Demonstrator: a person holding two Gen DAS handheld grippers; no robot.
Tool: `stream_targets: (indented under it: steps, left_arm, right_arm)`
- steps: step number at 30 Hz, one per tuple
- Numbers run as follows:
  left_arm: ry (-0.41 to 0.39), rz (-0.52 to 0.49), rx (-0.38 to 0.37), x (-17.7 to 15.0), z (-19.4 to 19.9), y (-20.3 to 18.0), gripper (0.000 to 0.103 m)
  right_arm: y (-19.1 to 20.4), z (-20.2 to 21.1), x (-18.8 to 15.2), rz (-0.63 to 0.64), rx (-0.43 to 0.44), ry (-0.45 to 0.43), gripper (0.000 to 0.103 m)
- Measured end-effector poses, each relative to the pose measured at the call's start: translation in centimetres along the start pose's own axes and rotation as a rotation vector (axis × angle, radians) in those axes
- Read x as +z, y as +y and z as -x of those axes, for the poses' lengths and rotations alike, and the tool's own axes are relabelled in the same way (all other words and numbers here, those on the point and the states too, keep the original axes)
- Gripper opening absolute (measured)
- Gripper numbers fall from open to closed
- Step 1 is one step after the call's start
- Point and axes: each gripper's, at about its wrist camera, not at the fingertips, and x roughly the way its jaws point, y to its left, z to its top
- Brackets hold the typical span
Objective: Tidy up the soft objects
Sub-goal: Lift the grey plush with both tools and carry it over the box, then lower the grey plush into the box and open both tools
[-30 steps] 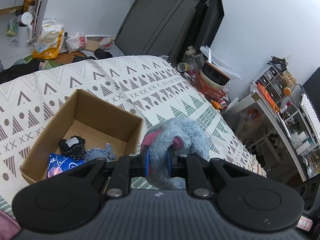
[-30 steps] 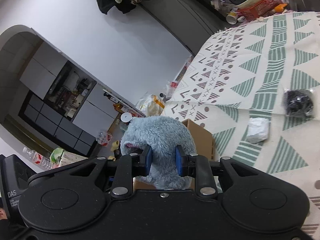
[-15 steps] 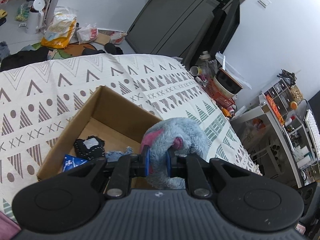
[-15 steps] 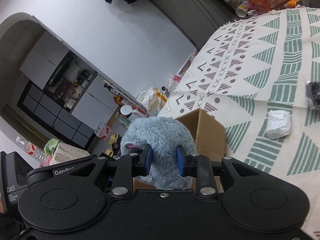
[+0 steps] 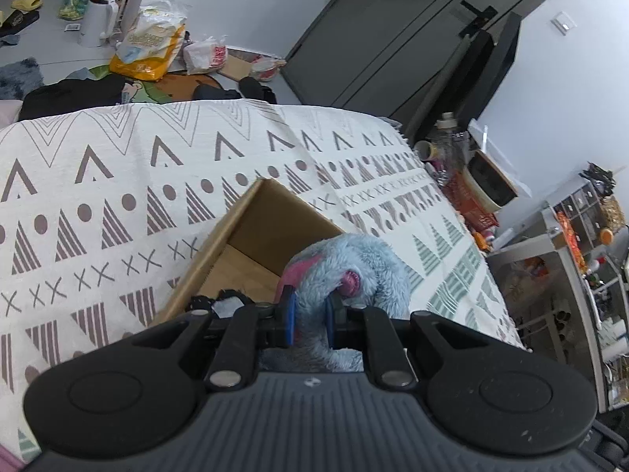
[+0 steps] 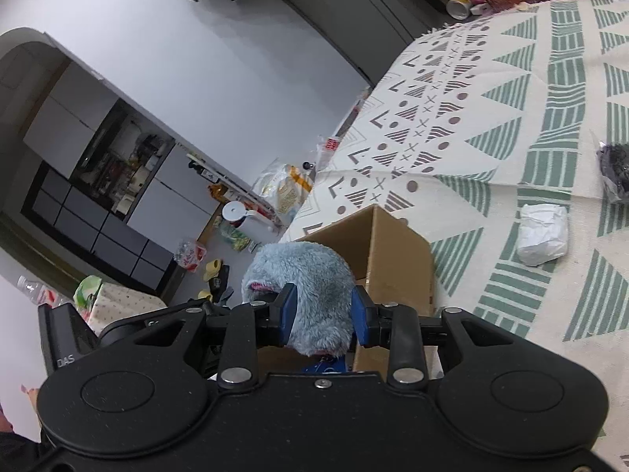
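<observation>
A fluffy blue-grey plush toy (image 5: 354,267) with pink patches hangs between both grippers. My left gripper (image 5: 309,316) is shut on one end of it, and my right gripper (image 6: 322,316) is shut on the same plush toy (image 6: 310,275) at the other end. The toy hangs over the open cardboard box (image 5: 251,232), which stands on the patterned cloth. Inside the box a black soft item (image 5: 220,303) shows just beyond my left fingers. In the right wrist view the cardboard box (image 6: 393,251) sits directly behind the toy, with a bit of blue packaging (image 6: 326,365) below.
A white wrapped bundle (image 6: 542,238) and a black item in a clear bag (image 6: 615,169) lie on the patterned cloth (image 5: 118,204) right of the box. Past the far edge are floor clutter, an orange basket (image 5: 471,204) and shelves.
Both grippers have carried the plush toy toward and over the box. The box now sits closer beneath the toy, and most of its contents are hidden behind the left gripper.
</observation>
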Motion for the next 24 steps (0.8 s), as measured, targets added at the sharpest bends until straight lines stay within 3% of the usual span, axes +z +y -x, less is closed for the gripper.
stream_targets:
  steps: [3,7,13,17,21,22,24]
  left_arm:
    - [0.0,-0.01,0.033,0.3,-0.9,-0.2,0.016]
    - [-0.047,-0.064,0.124,0.4,-0.8,-1.3,0.026]
    - [-0.077,-0.114,0.154,0.5,0.2,-2.7,0.048]
    - [-0.083,-0.13,0.161,0.4,0.9,-3.8,0.053]
    - [-0.075,-0.15,0.167,-0.2,1.6,-4.8,0.055]
    - [-0.077,-0.158,0.172,-0.3,1.8,-5.1,0.059]
    - [-0.084,-0.18,0.204,-0.8,2.1,-5.8,0.065]
  right_arm:
    - [-0.3,-0.2,0.1,-0.01,-0.013,0.003,0.032]
    - [-0.8,-0.2,0.3,-0.026,-0.031,0.007,0.034]
    - [-1.1,0.4,0.6,-0.041,-0.066,0.006,0.047]
    - [-1.1,1.3,1.0,-0.049,-0.105,-0.002,0.064]
    - [-1.2,2.6,1.3,-0.034,-0.186,-0.026,0.073]
    - [-1.4,3.1,1.3,-0.028,-0.201,-0.04,0.078]
    - [-2.0,3.9,1.5,-0.037,-0.233,-0.063,0.08]
